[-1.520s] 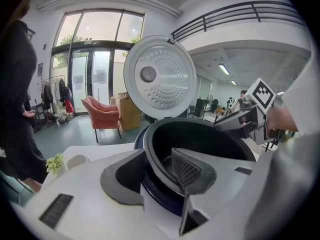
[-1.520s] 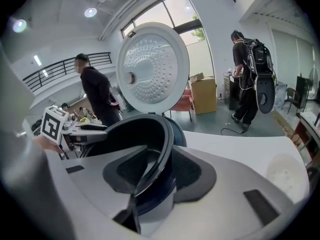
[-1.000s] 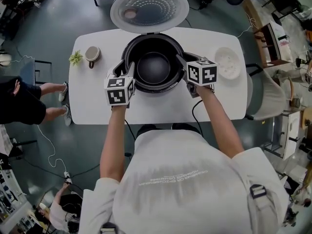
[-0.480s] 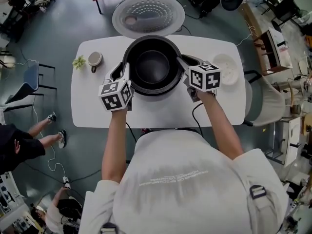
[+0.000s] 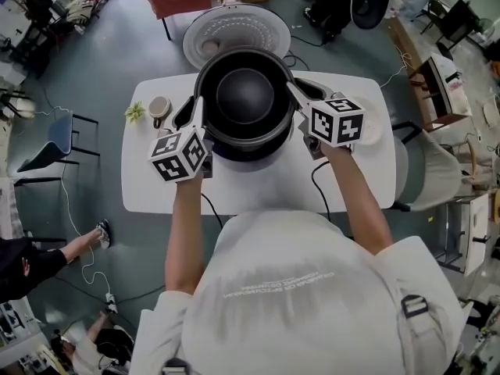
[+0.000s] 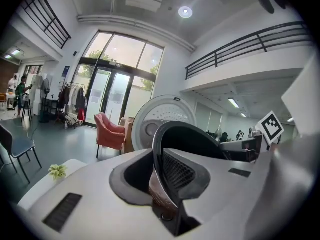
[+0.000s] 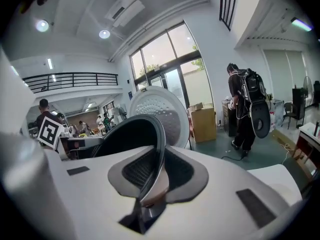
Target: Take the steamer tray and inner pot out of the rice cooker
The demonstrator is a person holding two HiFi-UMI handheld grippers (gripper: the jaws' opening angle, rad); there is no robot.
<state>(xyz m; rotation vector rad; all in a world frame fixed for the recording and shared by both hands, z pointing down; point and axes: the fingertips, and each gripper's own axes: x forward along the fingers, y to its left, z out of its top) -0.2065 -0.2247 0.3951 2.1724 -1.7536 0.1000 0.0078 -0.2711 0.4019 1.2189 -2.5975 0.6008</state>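
The black inner pot point(image 5: 245, 96) hangs above the rice cooker body point(image 5: 233, 151), held by its rim on both sides. My left gripper point(image 5: 198, 122) is shut on the left rim; its jaws have just been closing onto it. My right gripper point(image 5: 296, 100) is shut on the right rim, and it too has tightened lately. In the left gripper view the thin pot rim point(image 6: 161, 134) runs between the ribbed pads of that gripper point(image 6: 167, 194). The right gripper view shows the same rim point(image 7: 159, 149) clamped in that gripper point(image 7: 149, 196). The white steamer tray point(image 5: 375, 128) lies on the table at the right.
The cooker's open lid point(image 5: 237, 33) stands up behind the pot. A cup point(image 5: 159, 106) and a small green plant point(image 5: 135, 112) sit at the left of the white table point(image 5: 258, 187). Chairs, cables and a person's legs point(image 5: 78, 244) surround the table.
Both grippers have risen with the inner pot, which has come up out of the cooker toward the head camera. The bystander at the left has moved away toward the lower left.
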